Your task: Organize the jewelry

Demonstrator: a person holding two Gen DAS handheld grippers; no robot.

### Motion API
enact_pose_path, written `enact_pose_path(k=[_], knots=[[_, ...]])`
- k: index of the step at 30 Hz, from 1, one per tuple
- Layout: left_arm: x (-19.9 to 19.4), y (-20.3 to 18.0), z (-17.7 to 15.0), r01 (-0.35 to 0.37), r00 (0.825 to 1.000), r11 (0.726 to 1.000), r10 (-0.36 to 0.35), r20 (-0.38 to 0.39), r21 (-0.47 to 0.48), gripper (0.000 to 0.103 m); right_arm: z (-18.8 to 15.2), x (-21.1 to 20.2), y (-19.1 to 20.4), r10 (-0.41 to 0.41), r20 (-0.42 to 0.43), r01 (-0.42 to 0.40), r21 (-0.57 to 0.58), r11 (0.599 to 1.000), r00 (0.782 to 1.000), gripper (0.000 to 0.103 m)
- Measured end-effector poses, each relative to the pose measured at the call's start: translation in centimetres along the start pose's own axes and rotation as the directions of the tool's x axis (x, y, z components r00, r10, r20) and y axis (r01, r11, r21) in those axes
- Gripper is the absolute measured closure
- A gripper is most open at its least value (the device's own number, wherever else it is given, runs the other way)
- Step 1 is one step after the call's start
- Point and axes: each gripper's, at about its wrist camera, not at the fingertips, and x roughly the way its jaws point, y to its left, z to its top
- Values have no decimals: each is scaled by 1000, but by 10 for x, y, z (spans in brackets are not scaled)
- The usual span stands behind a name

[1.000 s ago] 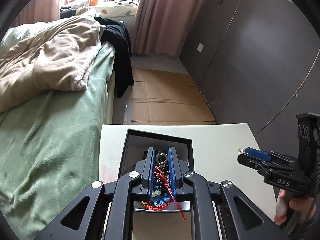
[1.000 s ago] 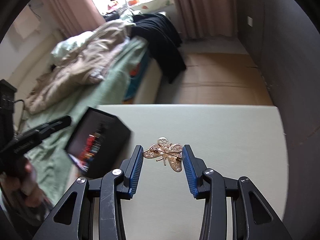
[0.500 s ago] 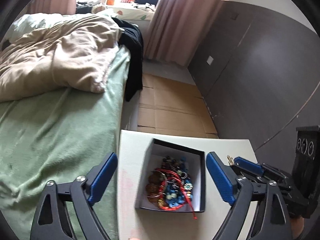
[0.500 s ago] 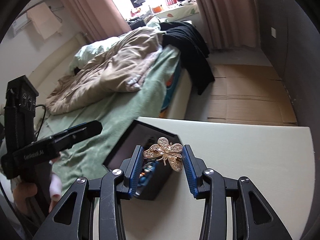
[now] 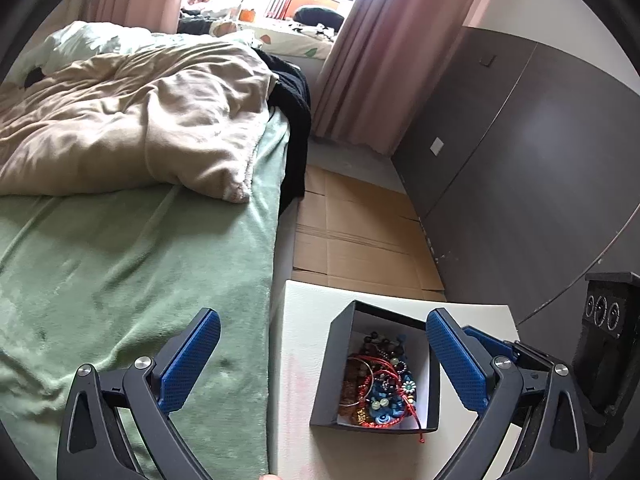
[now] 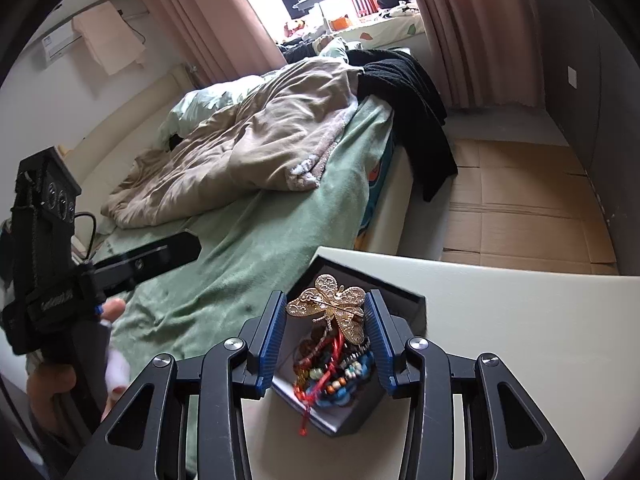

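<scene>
A black box [image 5: 325, 364] with a white lining holds a tangle of beads and red cord [image 5: 380, 384] on the white table [image 5: 304, 332]. My left gripper [image 5: 320, 340] is open wide and empty, raised above the box's left side. My right gripper [image 6: 326, 314] is shut on a gold butterfly brooch [image 6: 332, 304] and holds it just above the box [image 6: 404, 304], over the beads and cord [image 6: 328, 372]. In the left wrist view, the right gripper's blue finger [image 5: 484, 340] shows at the box's right side. In the right wrist view, the left gripper [image 6: 152, 256] is off to the left.
A bed with a green sheet [image 5: 132, 256] and beige duvet [image 5: 132, 120] lies left of the table. Cardboard [image 5: 360, 236] covers the floor beyond the table. A dark wall [image 5: 520, 168] runs along the right.
My left gripper let go of the red cord in the box, opened wide and rose back. My right gripper carried the brooch left from above the bare table to above the box.
</scene>
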Motion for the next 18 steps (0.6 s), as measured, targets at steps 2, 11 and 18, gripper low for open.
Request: enact_pose_path(k=[2,11,18], knots=[[-1,0,-1,1,1000,1000,-1,2,1,1,2,7,-1,4,-16,-4,12,1000,1000,49],[-6,-10,-9,-4,1000,999,4,-1,32,1,-10,-21,-31,-47,-40,51,95,994,998,5],[-21,-37,-28,14,999,994,-18,29,112,1,-28,-70,-46,-150,-4,149,105,983,989,0]])
